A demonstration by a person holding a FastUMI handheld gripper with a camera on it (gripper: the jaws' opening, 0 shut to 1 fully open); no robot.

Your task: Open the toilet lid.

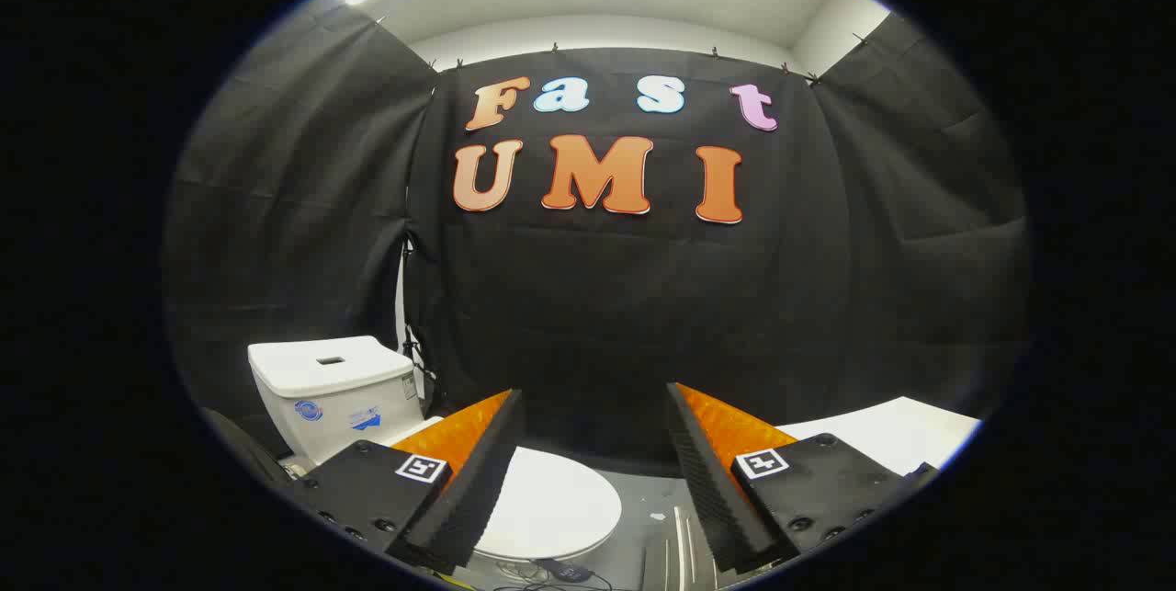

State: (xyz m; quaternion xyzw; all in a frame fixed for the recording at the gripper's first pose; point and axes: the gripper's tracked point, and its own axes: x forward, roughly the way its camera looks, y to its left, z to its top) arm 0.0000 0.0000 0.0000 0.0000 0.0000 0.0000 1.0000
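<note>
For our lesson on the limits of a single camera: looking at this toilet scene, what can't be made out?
- Toilet lid, gripper view: its near-left part and hinge are hidden behind the left finger of the open tool.
- Toilet tank: the stickers are too small to read; its base is covered by the tool.
- White surface beyond the right finger: cut off, so what it is stays unclear.
- Small dark object and cables below the lid: too small to identify.

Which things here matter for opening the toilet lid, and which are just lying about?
Job:
- toilet lid, shut, below the open fingers
- toilet tank
- hand-held gripper, holding nothing

Lying about:
- white board, beyond one finger
- cables on the floor
</note>
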